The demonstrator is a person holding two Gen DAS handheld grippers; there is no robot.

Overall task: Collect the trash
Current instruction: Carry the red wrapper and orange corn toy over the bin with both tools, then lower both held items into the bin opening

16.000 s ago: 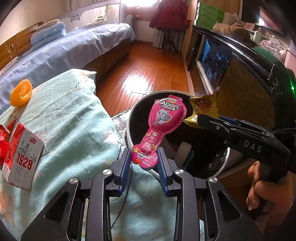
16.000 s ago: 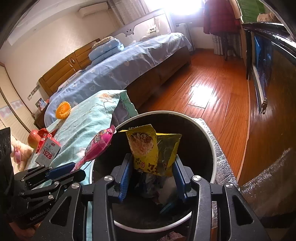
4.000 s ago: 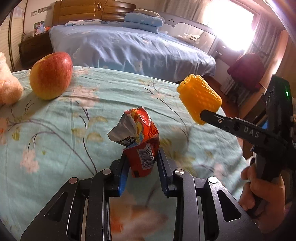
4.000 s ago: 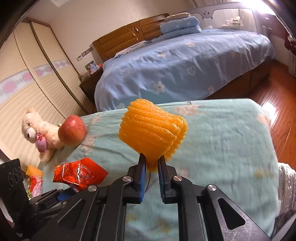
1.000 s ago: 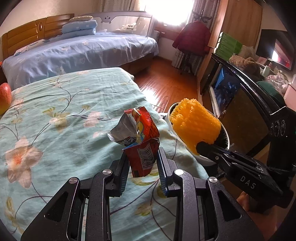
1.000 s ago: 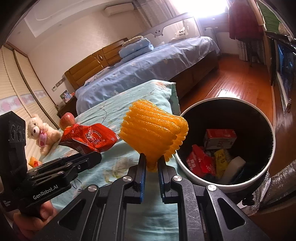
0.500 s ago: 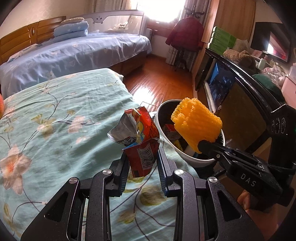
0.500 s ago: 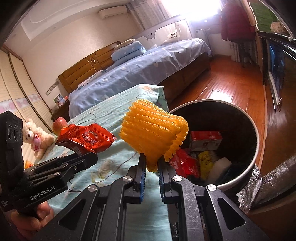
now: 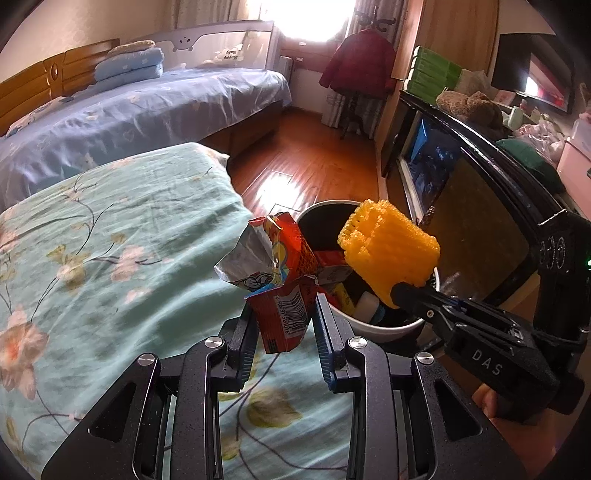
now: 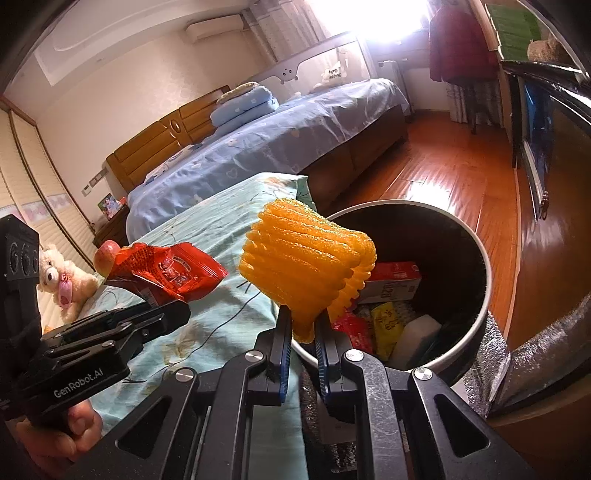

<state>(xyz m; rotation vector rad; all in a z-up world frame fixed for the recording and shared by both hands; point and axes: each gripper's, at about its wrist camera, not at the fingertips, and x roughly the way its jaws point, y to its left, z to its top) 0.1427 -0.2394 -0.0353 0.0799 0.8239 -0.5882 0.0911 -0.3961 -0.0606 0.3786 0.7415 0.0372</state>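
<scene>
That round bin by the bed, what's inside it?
The bin holds a red-and-white carton, a yellow wrapper, a red wrapper and a white sponge-like block. The orange foam net hides part, and anything underneath stays unseen.

A home bedroom: a bed with a blue floral sheet [image 9: 140,122] and wooden headboard [image 10: 162,144] stands before a bright window, folded quilts [image 9: 129,66] piled at its head. A red coat [image 9: 360,59] hangs on a stand over polished wood flooring [image 9: 314,162]. A teddy bear [image 10: 66,280] and an apple [image 10: 107,254] lie on a teal flowered bedspread [image 9: 110,236], an air conditioner [image 10: 218,26] mounted high on the wall.
</scene>
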